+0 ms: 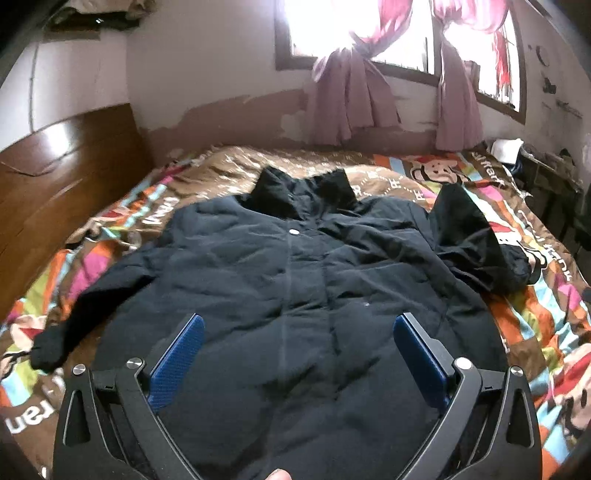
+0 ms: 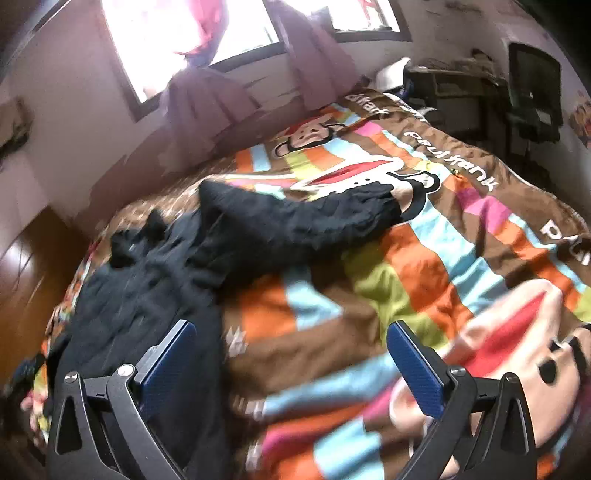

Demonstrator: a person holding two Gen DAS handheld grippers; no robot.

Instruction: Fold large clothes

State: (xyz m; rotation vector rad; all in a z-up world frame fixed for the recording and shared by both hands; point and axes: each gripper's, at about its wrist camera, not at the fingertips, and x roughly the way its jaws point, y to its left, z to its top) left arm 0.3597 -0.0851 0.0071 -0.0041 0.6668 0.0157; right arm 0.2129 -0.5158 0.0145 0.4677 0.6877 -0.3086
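A bed (image 1: 546, 325) filled the room, covered by a bright striped quilt (image 2: 388, 280) in brown, orange, blue, green and pink, printed with cartoon monkey faces. Behind the bed stood a peeling pale wall (image 1: 207, 92) with a bright window (image 1: 354, 29) and tied pink curtains (image 1: 343, 99); a glossy brown wooden headboard (image 1: 62, 177) stood at the bed's left end. The quilt read "paul frank" (image 2: 452, 160) in white letters.

A large, dark navy padded jacket (image 1: 280, 280) lay face up on the bed, collar toward the window, sleeves spread.

The left tool (image 1: 299, 328) hovered over the jacket's lower front, its blue pads wide apart and holding nothing. The right tool (image 2: 291, 334), equally wide and empty, hung over bare quilt beside the jacket's hem.

Only the right view showed a dark cluttered shelf (image 2: 454, 88) past the bed's far corner; only the left showed the jacket's white snap button (image 1: 294, 232).
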